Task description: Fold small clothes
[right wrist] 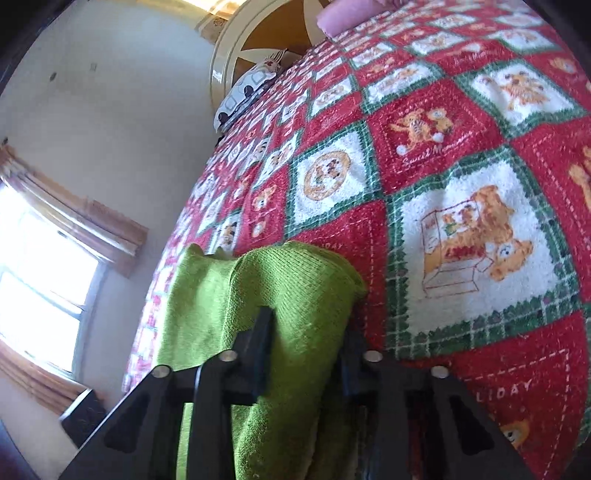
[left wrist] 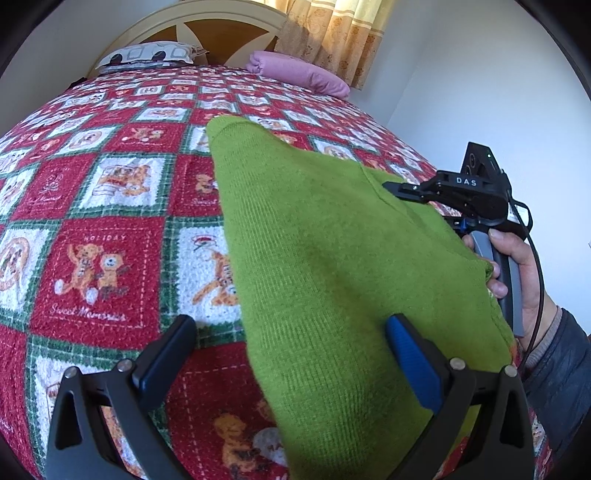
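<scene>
A green knit garment lies spread on the red patchwork quilt. My left gripper is open and low over its near part. The blue-padded right finger rests over the knit, and the left finger is over bare quilt. My right gripper, held by a person's hand, is at the garment's right edge. In the right wrist view the green garment is bunched and raised between that gripper's fingers, which are shut on it.
A patterned pillow and a pink pillow lie by the headboard, with a curtain behind. A white wall is close on the bed's right. The right wrist view shows a bright window beyond the bed's edge.
</scene>
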A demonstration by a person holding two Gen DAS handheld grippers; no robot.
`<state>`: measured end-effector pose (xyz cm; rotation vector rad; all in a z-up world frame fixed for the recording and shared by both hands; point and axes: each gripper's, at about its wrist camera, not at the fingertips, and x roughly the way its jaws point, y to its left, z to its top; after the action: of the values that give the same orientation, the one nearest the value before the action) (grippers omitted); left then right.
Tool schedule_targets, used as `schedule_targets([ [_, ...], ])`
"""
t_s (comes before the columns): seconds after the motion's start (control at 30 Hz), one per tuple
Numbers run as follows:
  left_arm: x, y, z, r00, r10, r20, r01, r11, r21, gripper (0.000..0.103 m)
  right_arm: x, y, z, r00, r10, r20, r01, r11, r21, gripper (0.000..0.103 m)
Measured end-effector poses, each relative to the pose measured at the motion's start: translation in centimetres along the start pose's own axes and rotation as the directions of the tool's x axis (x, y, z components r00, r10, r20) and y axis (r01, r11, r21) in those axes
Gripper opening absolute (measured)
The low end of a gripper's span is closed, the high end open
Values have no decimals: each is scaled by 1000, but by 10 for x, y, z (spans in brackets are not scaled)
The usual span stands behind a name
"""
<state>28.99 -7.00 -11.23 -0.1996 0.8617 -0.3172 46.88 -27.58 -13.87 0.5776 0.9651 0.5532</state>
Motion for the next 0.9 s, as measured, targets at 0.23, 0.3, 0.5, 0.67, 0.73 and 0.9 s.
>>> schedule_targets([
  [0.23, 2, -8, 1, 1000, 12, -16, -12, 999, 32, 103, -2, 9, 0, 996, -89, 29, 90, 996, -15, 22],
  [0.3, 0, -12, 2, 999, -23, -27, 24, 999, 42, 83, -9, 17, -3, 995, -86, 47, 88, 996, -31, 21],
  [0.5, -13, -23, 4, 999, -16, -28, 18, 997, 72, 53, -41, 50, -11, 990, -54, 128, 66, 994, -89, 19],
  [0.67, -33, -38, 9, 999, 33, 4, -33, 991, 130, 42, -66, 77, -21, 982, -66, 180, 90, 987, -130, 19],
  [0.73, -45, -43, 9, 999, 30, 32, -34, 987, 154, 42, -74, 81, -24, 980, -55, 190, 80, 989, -127, 19],
  [0.9, -68, -50, 9, 998, 15, 54, -25, 982, 185, 41, -87, 93, -36, 980, -47, 191, 70, 991, -117, 19],
])
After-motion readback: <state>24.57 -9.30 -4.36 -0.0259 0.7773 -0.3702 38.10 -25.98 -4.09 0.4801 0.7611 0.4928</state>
